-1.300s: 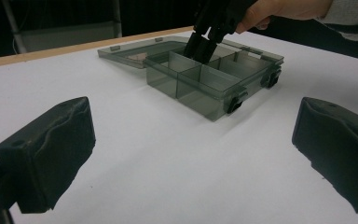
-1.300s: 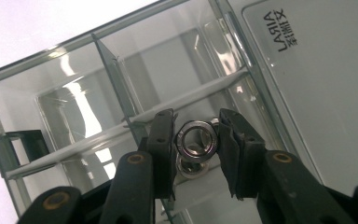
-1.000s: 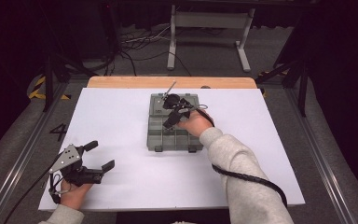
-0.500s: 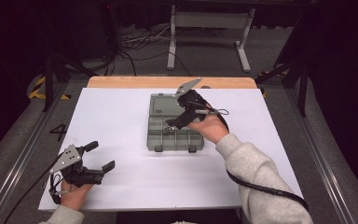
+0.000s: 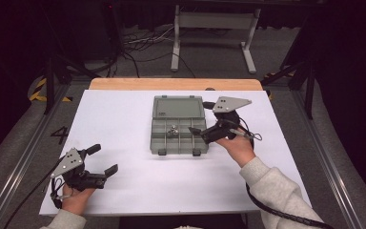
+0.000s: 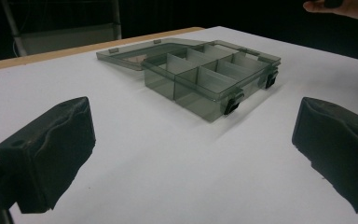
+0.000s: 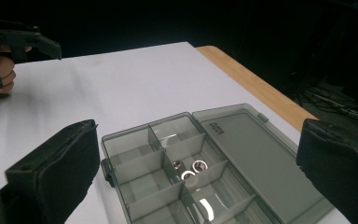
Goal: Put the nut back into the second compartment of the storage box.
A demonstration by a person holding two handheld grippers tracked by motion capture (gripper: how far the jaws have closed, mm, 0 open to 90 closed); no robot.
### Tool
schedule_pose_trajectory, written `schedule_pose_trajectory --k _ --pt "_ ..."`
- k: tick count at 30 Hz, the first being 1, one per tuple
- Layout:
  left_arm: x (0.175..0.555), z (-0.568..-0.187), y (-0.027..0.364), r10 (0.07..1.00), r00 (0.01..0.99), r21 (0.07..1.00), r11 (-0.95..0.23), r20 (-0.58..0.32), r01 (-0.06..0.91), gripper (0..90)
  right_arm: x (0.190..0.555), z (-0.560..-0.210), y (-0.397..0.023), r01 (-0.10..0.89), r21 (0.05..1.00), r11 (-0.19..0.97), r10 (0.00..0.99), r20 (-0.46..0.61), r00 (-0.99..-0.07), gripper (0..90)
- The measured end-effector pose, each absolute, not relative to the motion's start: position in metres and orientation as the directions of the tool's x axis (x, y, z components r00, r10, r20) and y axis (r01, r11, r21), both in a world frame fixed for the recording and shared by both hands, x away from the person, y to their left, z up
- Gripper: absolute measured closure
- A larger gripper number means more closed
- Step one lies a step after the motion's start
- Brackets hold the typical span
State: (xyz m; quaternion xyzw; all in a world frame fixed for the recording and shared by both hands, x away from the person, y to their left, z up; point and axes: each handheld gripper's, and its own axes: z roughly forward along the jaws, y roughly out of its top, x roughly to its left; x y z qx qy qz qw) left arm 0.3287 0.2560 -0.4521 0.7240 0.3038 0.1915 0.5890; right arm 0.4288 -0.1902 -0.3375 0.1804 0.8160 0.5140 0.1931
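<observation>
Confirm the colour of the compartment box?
Translucent smoky grey compartment box, black latches; best in the right gripper view.

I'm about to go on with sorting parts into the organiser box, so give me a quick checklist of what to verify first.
1. Grey translucent plastic compartment box lid open and lying flat behind it: ok.
2. Small shiny metal rings inside one middle compartment: ok; their count cannot tell.
3. Right gripper jaws apart, having just been opening, nothing between them: ok.
4. Left gripper jaws apart and empty, low over the white table near its front left corner: ok.
5. Box latches on the front wall hanging free: ok.
6. More loose parts to pick up: cannot tell.
</observation>
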Motion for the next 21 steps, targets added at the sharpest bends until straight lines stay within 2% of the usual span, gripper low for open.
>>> schedule_pose_trajectory --k 7,21 --pt "0.325 -0.447 0.253 0.652 0.755 0.975 -0.122 -0.065 0.189 0.1 0.398 -0.349 -0.227 0.037 0.951 0.307 0.537 -0.141 -0.832 0.0" --pt "0.323 -0.443 0.248 0.640 0.767 0.976 -0.128 -0.053 0.175 0.1 0.365 -0.383 -0.294 0.030 0.974 0.224 0.624 -0.120 -0.772 0.0"
